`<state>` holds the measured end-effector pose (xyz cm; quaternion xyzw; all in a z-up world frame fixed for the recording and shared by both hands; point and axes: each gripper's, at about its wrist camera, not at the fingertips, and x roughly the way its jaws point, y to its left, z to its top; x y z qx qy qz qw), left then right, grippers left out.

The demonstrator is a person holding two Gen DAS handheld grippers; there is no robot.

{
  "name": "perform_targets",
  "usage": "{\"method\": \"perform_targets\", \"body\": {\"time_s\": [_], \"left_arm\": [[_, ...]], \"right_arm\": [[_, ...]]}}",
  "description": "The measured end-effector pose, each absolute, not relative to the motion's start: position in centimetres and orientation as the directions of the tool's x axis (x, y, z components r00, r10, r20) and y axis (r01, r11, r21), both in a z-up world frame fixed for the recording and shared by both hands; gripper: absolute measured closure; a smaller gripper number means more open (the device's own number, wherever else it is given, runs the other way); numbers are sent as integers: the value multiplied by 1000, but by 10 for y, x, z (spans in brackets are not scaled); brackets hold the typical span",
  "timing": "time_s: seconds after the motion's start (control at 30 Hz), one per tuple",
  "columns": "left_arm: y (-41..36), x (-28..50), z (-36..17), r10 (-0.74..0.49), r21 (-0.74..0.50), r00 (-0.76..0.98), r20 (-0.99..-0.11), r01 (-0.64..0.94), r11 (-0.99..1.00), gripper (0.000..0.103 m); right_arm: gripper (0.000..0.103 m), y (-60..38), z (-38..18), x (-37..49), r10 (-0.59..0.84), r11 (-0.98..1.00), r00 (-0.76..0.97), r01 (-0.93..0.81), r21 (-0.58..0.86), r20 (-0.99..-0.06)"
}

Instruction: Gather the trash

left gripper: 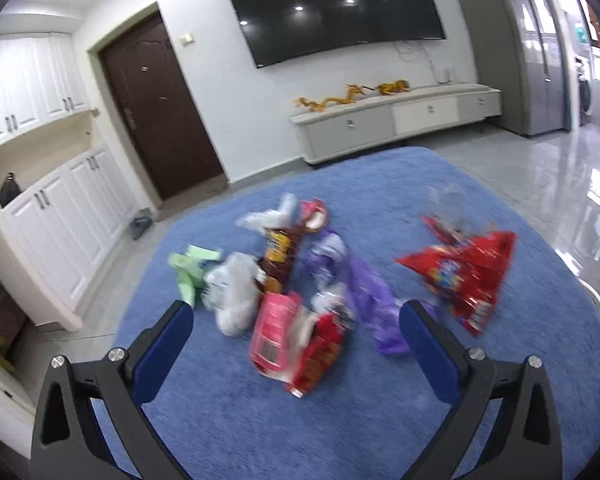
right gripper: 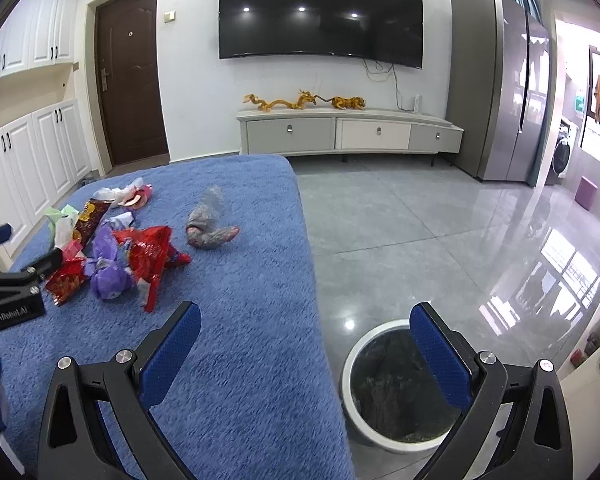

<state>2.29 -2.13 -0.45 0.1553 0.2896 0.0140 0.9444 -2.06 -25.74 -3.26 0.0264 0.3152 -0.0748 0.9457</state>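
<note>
**Loose wrappers, wide jaws: the risks in the next grab**

The left gripper [left gripper: 296, 320] hangs over the blue-covered desk [left gripper: 236, 420] with its jaws spread wide and holding nothing. Between and just ahead of them lies the heap of trash [left gripper: 292, 280]: a pink packet [left gripper: 274, 330] and a small red packet [left gripper: 320, 354] nearest, a white bag [left gripper: 234, 294] toward the left jaw, a purple bag [left gripper: 364, 296] by the right jaw, a brown wrapper [left gripper: 278, 256] and green paper [left gripper: 190, 270] further ahead. A big red bag [left gripper: 466, 274] lies beyond and outside the right jaw.

The right gripper [right gripper: 304, 344] is also spread and empty. Its left jaw is over the desk edge, its right jaw over the bin [right gripper: 396, 384] on the floor below. A grey bag [right gripper: 210, 222] lies well ahead of it, apart from the heap.

Likely trouble:

- The pieces overlap, so closing on one may drag a neighbour along and drop it on the floor short of the bin.
- Thin film may slip out of the pads, or crumple so that only a corner is caught.
- A low approach could snag the fluffy cover and shift the whole pile.
- The left-wrist view is blurred, so aim may be off.
- The two grippers are near each other by the heap; reaching in together risks a knock.
</note>
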Motion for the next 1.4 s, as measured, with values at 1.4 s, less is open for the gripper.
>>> {"method": "perform_targets", "body": {"time_s": [1.4], "left_arm": [[-102, 26, -2, 34, 331, 871, -491, 150, 932, 0]], "right_arm": [[1, -309, -51, 8, -96, 966, 781, 224, 133, -618]]}}
